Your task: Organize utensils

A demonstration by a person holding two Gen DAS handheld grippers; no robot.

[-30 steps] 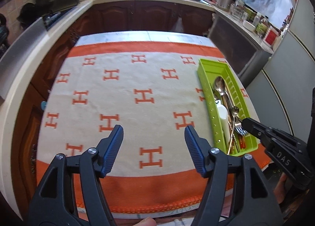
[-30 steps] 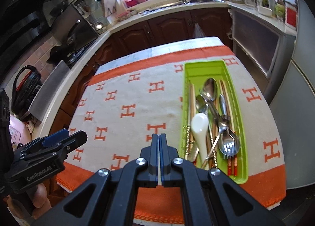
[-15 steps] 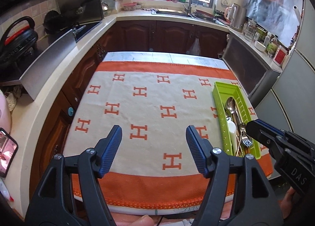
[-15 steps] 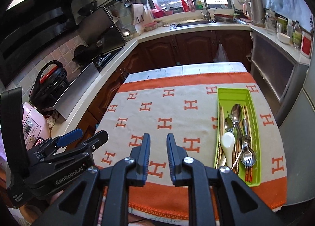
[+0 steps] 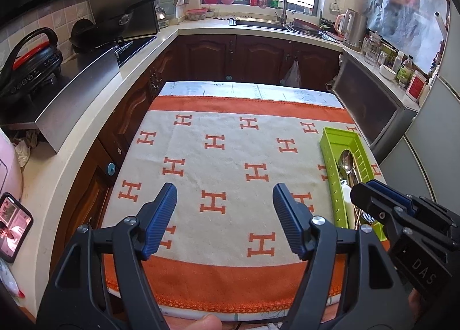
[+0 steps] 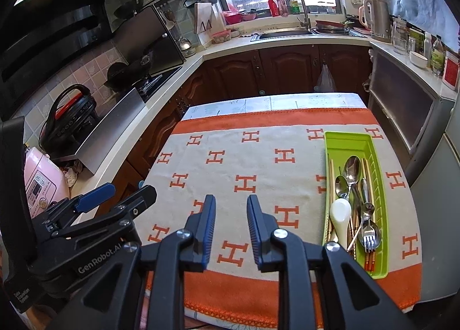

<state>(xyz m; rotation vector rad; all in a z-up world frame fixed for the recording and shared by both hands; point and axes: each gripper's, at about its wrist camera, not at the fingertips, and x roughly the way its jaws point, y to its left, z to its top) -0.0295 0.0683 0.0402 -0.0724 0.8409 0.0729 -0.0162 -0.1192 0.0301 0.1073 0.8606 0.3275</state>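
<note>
Right of both grippers (image 6: 231, 225), utensil tray (image 6: 382, 232).

I see a lime-green tray (image 6: 373, 146) on a cream cloth (image 6: 258, 163) patterned with orange H's and orange borders. My grippers' pads (image 5: 161, 215) are blue.

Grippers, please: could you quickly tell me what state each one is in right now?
Left gripper: open wide, holding nothing.
Right gripper: open with a narrower gap, holding nothing.

glossy metal spoons (image 6: 352, 167) in a matt green plastic tray (image 6: 345, 140).
</note>
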